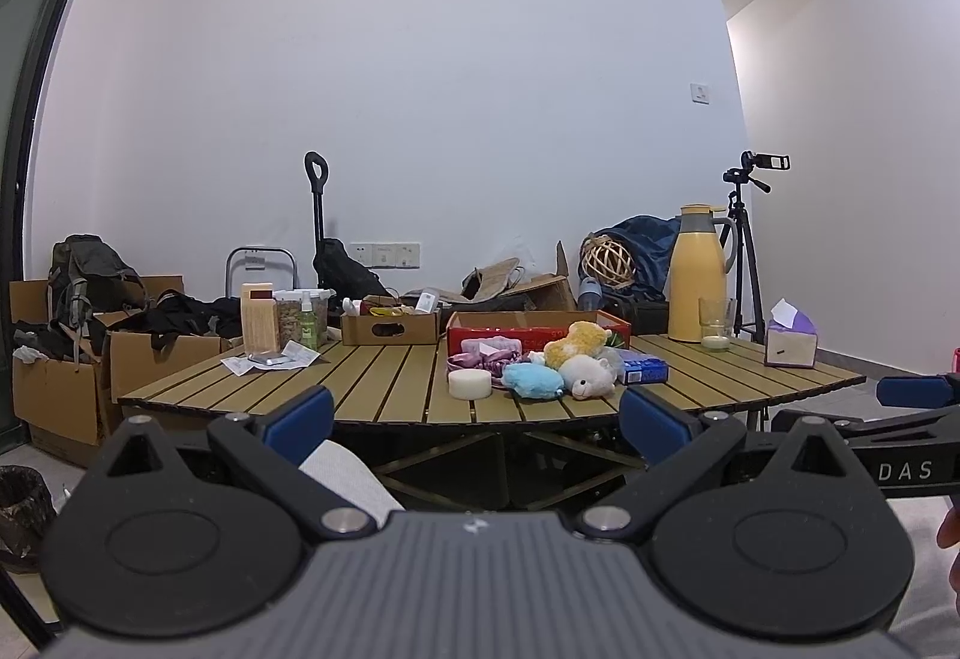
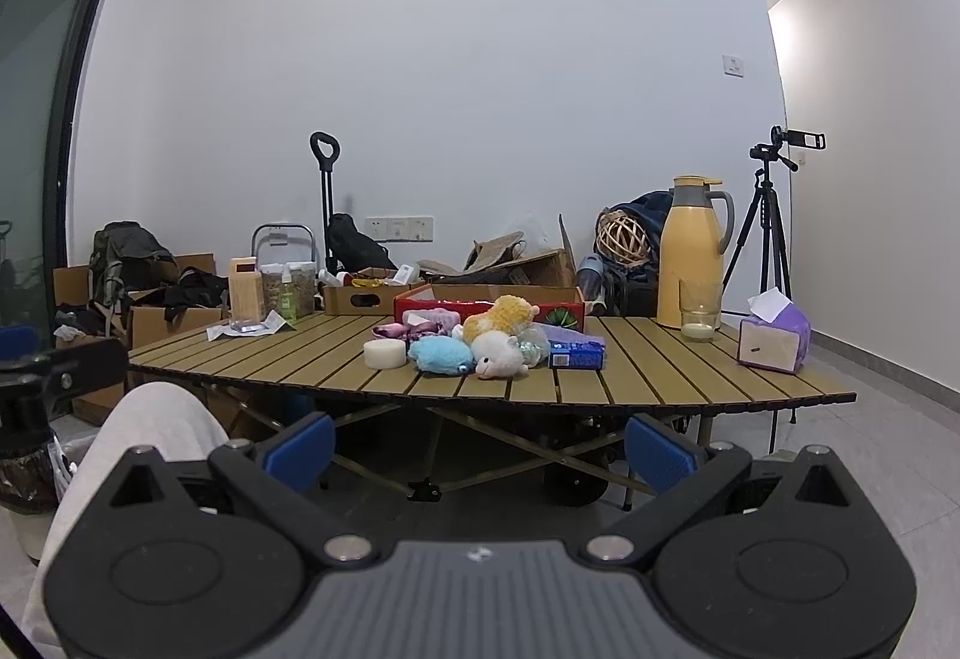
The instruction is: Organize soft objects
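Right now I hold both grippers low and short of the bench (image 1: 384,377), each with its blue pads spread wide and nothing between them. The left gripper (image 1: 477,419) looks across the near edge of the slatted top, and the soft things lie ahead of it and slightly to its right, well beyond the fingertips. Nearest to it is a white round sponge (image 1: 470,383), with a blue plush (image 1: 533,380) just to the right of that and a white plush (image 1: 591,376) touching the blue one on its far right side. A yellow plush (image 1: 579,342) sits behind and above those two, leaning on them. Pink fabric (image 1: 483,357) is bunched behind the sponge, in front of a red box (image 1: 534,326) that stands farther back still. A small blue carton (image 1: 643,368) lies to the right of the white plush.

From the right gripper (image 2: 480,446) the same heap sits ahead and almost centred, again well apart from the pads. Farther off to its right I see a yellow thermos (image 2: 690,251) with a glass (image 2: 699,320) in front of it, and a purple tissue box (image 2: 774,341) near the bench's right edge. My grey-trousered knee (image 2: 150,425) shows just left of this gripper.
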Demonstrator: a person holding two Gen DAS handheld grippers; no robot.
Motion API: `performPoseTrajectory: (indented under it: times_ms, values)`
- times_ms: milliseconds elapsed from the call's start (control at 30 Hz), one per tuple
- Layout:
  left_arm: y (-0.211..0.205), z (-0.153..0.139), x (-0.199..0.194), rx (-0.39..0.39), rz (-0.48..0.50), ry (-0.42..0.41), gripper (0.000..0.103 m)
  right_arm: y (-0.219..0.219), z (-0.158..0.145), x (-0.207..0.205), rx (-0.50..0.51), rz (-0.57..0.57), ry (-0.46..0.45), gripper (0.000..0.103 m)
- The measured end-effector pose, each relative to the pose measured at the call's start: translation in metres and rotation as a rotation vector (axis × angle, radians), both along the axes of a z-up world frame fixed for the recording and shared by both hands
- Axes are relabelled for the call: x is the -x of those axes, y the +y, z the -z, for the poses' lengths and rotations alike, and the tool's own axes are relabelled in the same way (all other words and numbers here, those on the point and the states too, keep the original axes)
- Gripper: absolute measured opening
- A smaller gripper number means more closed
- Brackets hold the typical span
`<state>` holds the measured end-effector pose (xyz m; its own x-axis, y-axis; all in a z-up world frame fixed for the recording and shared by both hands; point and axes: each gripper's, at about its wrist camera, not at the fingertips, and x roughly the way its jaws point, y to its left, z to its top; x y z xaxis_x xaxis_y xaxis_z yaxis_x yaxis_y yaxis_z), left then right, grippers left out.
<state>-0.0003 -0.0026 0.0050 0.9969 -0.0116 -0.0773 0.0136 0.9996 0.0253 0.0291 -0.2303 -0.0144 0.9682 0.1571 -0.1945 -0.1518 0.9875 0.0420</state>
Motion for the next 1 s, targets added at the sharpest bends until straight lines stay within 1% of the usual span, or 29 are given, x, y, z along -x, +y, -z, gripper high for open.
performPoseTrajectory:
  times_ms: [1000]
  values:
    - [0.0013, 0.0026, 0.0017, 0.002, 0.004, 0.000, 0.103, -0.0001, -0.0002, 0.0005, -0.002, 0.000, 0.005, 0.103]
